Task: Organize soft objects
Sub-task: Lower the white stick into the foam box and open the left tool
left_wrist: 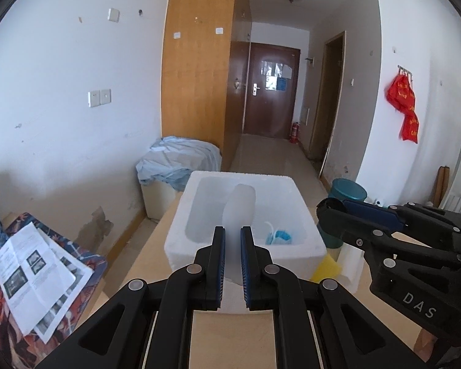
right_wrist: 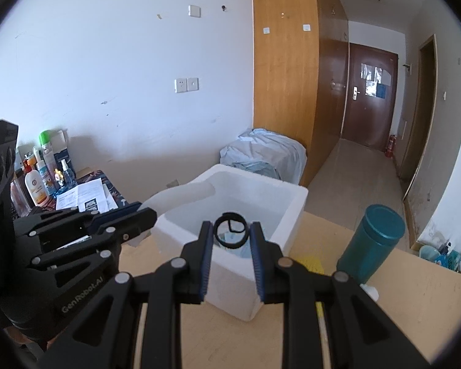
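At nine o'clock in the left wrist view, a patterned cloth [left_wrist: 46, 276] holds printed papers [left_wrist: 37, 264]. The right wrist view shows bottles [right_wrist: 43, 175] crowded behind those papers by the white wall [left_wrist: 61, 92]. Two wall sockets [left_wrist: 99, 97] sit on that wall.

In the middle stands a pale wooden table [left_wrist: 227, 338]. On it rests a white foam box [left_wrist: 206, 246], open at the top. The left gripper [left_wrist: 233, 264] has its tongs pressed together on a soft, see-through white bag [left_wrist: 239, 203], which reaches up over the box. In the box, at its four o'clock corner, lies a blue and white soft thing [left_wrist: 279, 236].

Behind the box, at eleven o'clock, a light blue sheet [left_wrist: 181, 160] covers a low cabinet. A tall wooden wardrobe [left_wrist: 196, 77] rises at twelve o'clock, and a dark brown door [left_wrist: 272, 92] ends the hallway beyond it. A red fire extinguisher [left_wrist: 294, 132] stands by the door.

The right gripper [right_wrist: 230, 258] is clamped on a black ring [right_wrist: 230, 230], held above the near edge of the box. At three o'clock in the left wrist view, a dark green cup [right_wrist: 372, 243] stands on the table, with a yellow pad [left_wrist: 324, 269] beside the box. Red bags [left_wrist: 405, 104] hang on the far right wall.
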Demonstrator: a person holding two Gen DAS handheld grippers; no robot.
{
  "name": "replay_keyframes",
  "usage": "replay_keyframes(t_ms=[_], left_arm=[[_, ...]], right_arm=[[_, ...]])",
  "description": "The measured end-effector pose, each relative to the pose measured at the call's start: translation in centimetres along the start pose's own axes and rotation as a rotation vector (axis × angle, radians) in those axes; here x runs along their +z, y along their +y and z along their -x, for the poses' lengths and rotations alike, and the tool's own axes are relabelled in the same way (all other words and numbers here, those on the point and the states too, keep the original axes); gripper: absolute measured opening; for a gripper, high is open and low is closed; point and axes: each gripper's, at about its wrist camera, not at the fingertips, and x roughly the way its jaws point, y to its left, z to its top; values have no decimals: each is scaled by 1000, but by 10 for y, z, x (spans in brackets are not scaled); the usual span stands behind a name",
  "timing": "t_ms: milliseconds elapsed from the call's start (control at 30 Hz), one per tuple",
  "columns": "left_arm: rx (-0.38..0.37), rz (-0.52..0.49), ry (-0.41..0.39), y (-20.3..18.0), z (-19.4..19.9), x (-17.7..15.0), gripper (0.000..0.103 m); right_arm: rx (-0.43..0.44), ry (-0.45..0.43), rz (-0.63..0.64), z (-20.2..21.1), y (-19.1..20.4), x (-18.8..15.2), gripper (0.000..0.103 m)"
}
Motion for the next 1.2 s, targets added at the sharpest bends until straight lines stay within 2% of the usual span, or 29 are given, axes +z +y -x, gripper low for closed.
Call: replay_keyframes(t_ms=[167,500,833,1133,1200], left_arm=[[14,-10,-1,0,-15,7,10],[-36,-7,60,-4,-49,19,10],[-12,-18,82,-7,-73,27,10],[31,-19,77,-4,-82,25,23],[29,-15,79,-2,-82,25,23]], right_arm=[[0,10,0,-11,-6,6,28],[-5,38,-19,-33,-19,7,28],[-3,40,-25,-38,-25,10,28],[-7,44,-28,-38,-25,10,28],[-7,43,-28,-38,-25,11,28]])
